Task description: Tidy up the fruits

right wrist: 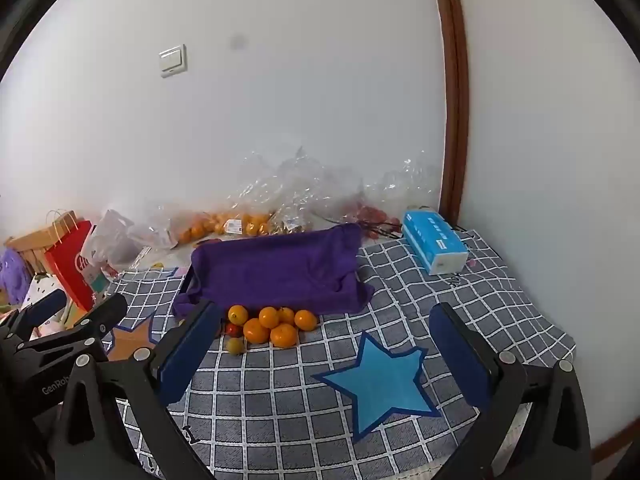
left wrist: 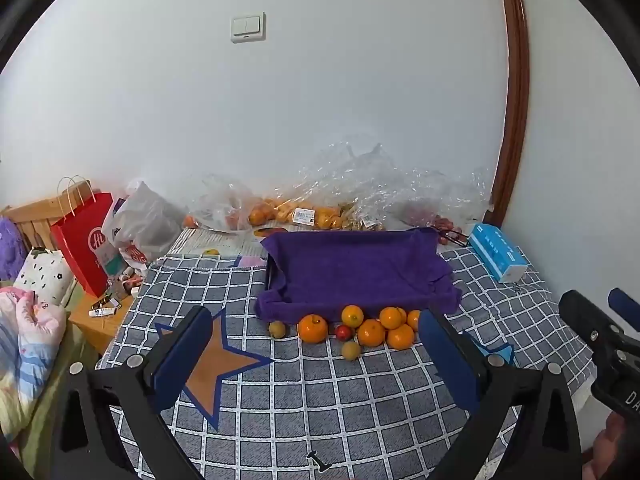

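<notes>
Both claws are seen spread wide with nothing held between their blue pads: the left claw (left wrist: 316, 354) is poised over the checked cloth (left wrist: 320, 400) in front of the fruit, and the right claw (right wrist: 320, 354) is held over the same cloth near a blue star (right wrist: 380, 380) printed on it. A tray draped with a purple towel (left wrist: 356, 272) is taken as the landmark. Just in front of the towel's near edge a cluster of fruit is gathered: several oranges (left wrist: 371, 332) are packed together, touching one another, a small red fruit (left wrist: 343, 333) is wedged among them, and two small yellowish-brown fruits are found at the edge of the group, one (left wrist: 277, 329) to the left of the cluster and one (left wrist: 351, 350) on its near side. Nothing is seen lying on the towel itself. Behind the towel, along the wall, clear plastic bags (left wrist: 360, 184) are piled, some with more oranges visible inside. To the right of the towel a blue tissue box (left wrist: 498, 254) is laid on the cloth. To the left of the towel a red paper bag (left wrist: 84, 240) is stood upright beside a grey plastic bag (left wrist: 148, 220). An orange star (left wrist: 216, 364) is printed on the cloth in front and to the left of the towel.
</notes>
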Demonstrator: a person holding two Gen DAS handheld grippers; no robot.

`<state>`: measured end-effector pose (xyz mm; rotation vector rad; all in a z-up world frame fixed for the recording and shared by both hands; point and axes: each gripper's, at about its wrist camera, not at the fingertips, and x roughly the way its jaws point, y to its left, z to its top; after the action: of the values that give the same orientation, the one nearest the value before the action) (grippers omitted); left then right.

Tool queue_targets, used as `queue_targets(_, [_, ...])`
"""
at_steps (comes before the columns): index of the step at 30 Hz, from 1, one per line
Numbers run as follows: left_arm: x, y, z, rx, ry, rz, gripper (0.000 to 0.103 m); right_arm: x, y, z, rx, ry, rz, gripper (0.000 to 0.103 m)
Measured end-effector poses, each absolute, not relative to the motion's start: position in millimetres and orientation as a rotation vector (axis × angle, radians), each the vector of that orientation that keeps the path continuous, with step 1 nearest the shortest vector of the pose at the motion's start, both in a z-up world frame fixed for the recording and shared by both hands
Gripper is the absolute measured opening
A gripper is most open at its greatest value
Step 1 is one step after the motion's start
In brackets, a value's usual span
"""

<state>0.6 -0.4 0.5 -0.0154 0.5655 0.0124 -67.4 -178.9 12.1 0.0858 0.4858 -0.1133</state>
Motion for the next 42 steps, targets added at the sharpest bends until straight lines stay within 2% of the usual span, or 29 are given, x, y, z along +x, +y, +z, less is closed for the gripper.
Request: queue_targets(42, [-3.9, 0.9, -6.0, -0.050, 0.575, -0.034, 0.103, -73.2, -182.4, 12.0, 0.093, 0.458, -0.128, 0.103])
